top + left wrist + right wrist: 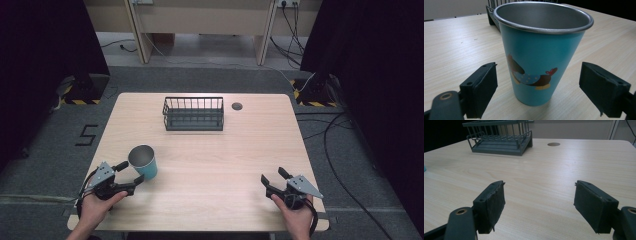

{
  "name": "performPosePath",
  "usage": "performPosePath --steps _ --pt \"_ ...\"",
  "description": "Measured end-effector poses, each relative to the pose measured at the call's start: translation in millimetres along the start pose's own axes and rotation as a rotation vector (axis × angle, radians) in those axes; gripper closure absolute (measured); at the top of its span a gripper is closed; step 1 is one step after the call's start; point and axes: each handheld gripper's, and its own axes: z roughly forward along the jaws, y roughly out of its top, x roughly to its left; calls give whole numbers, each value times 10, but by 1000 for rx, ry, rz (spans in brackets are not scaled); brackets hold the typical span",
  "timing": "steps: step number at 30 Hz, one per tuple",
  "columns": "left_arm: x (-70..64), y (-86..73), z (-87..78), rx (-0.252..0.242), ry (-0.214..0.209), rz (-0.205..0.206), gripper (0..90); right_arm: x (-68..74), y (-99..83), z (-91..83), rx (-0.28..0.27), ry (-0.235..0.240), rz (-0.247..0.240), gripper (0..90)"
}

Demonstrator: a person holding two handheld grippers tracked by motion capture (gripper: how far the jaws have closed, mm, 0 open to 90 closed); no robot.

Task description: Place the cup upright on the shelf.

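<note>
left gripper point(133, 181) sits at the near-left part of the table point(215, 165), held in the person's left hand point(97, 207), its jaws spread wide with the teal cup point(144, 161) standing upright between them. in the left gripper view the gripper point(538, 86) has a clear gap on either side of the cup point(541, 57): neither pad touches its wall. the cup is metal inside, with a rolled steel rim and a small cartoon figure printed low on the side facing the camera. it stands on its base on the bare wood, nearer the person than the wire basket point(193, 113) and off to that basket's left

right gripper point(272, 179) rests at the near-right part of the table, well apart from the cup, held in the right hand point(296, 216). seen in the right gripper view, the gripper point(539, 202) has its jaws spread too, nothing between them but tabletop

the basket, dark wire, stands at the far middle of the table, well beyond the cup; in the right gripper view the basket point(500, 137) looks empty. a round hole point(237, 106) in the tabletop lies just to the right of the basket. a sliver of teal at the left edge of the right gripper view is likely the cup, too little to tell
</note>
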Motion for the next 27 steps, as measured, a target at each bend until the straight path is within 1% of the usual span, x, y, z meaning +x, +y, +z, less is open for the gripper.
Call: performPosePath --steps 4,5,10,12,15,17,19,27 --pt "-4 8 52 12 0 15 144 3 4 16 2 -1 0 254" --pt "-5 21 77 17 0 30 144 3 5 17 3 0 0 254" --pt "-3 71 137 11 11 31 144 -1 5 19 2 0 4 254" --pt "-5 105 180 7 5 41 144 -5 5 19 3 -2 8 254" --pt "-7 134 213 5 0 44 144 -7 7 21 5 -2 9 254" --pt "-8 151 236 4 -1 45 143 -6 8 25 4 -3 9 254" --pt "-6 162 264 0 -3 35 143 -7 8 27 4 -3 11 254" --pt "4 159 319 -11 -15 22 145 -15 8 28 3 -1 16 254"
